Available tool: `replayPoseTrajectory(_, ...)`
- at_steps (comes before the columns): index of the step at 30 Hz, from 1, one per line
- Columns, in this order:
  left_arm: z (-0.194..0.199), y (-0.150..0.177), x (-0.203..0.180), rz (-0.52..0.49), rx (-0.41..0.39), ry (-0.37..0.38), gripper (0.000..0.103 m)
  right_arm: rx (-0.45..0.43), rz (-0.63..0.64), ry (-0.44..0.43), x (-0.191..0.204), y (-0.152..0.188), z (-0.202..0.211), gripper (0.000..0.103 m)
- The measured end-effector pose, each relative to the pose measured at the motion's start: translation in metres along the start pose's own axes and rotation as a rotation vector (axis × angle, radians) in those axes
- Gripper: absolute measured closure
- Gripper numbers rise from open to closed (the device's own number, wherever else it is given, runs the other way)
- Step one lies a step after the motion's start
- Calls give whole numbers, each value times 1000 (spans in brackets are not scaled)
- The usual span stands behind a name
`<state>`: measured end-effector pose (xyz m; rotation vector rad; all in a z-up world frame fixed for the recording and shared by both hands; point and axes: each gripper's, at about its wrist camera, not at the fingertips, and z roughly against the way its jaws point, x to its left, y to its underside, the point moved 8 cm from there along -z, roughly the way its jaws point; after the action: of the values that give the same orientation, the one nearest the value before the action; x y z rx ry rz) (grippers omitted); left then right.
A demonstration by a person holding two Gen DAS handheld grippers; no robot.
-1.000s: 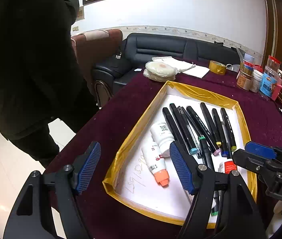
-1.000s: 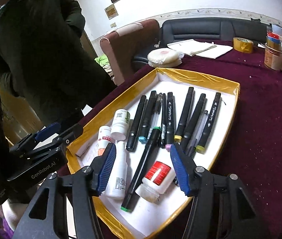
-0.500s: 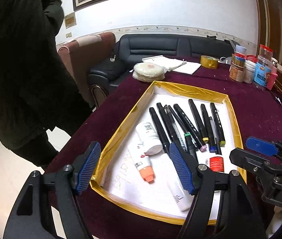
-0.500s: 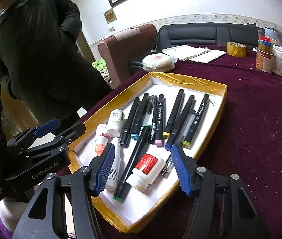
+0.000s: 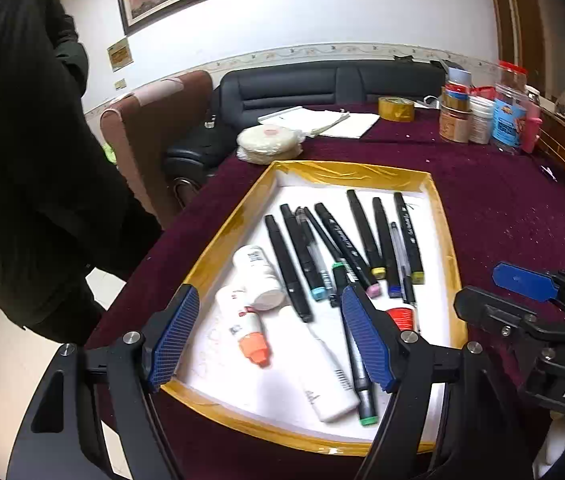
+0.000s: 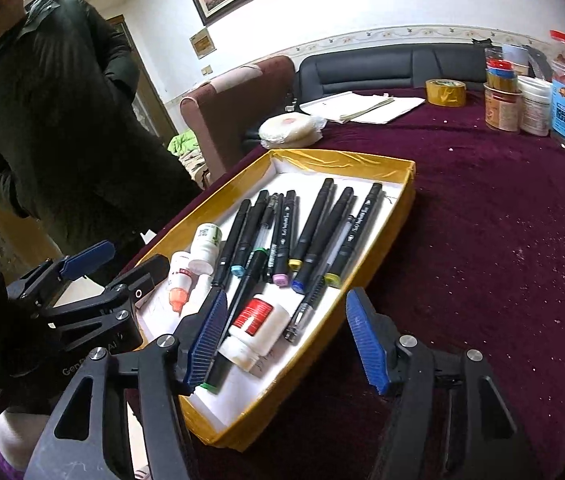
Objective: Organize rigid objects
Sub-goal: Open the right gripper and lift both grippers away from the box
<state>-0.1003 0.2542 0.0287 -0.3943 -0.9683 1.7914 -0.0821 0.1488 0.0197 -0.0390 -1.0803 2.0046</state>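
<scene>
From my left wrist camera: my left gripper (image 5: 270, 336) hangs over the near end of a gold-edged tray (image 5: 448, 240) on a dark red tablecloth (image 5: 522, 216). Its jaws are opening, already wide, and they hold nothing. Between and below them lie a white tube (image 5: 322, 376), a small bottle with an orange tip (image 5: 248, 336) and a white bottle (image 5: 258, 272). A green-tipped marker (image 5: 356, 356) lies slanted under the right blue pad, across the near ends of a row of black markers (image 5: 338, 248). My right gripper (image 5: 522, 284) shows at the right edge. The risk here, I judge, is the crowding: closing on the tube could catch the orange-tipped bottle too, or knock the slanted marker into the row.

From my right wrist camera: my right gripper (image 6: 286, 340) sits over the tray's near right corner (image 6: 242, 424), jaws opening, about half spread, gripping nothing. A red-labelled bottle (image 6: 256, 332) and a clear pen (image 6: 306, 308) lie between the pads; the green-tipped marker (image 6: 234, 320) runs just beside the left pad. My left gripper (image 6: 110, 276) is close on the left. If both reach in together, they could collide. The round bottle looks likely to roll if nudged, and pressing the tray's rim might tip it.
</scene>
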Motion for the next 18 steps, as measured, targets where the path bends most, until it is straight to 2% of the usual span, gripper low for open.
replayPoseTrajectory(6,2,-3,-18,-32,-6,36,29,-18,-12,13,-11,2,3,43)
replayPoseTrajectory(11,17,-17,-17,5,-76,59,29,-50,-12,28,-18,-1,5,43)
replayPoseTrajectory(13,36,-27,-7,47,-163,29,29,-53,-18,25,-20,-1,5,43)
replayPoseTrajectory(15,61,-38,8,105,-282,-53,27,-55,-19,23,-21,0,6,43)
replayPoseTrajectory(17,92,-44,22,183,-397,-151,1,-77,-11,36,-23,-1,12,43)
replayPoseTrajectory(18,111,-45,27,232,-466,-201,0,-91,-3,47,-23,-1,15,43)
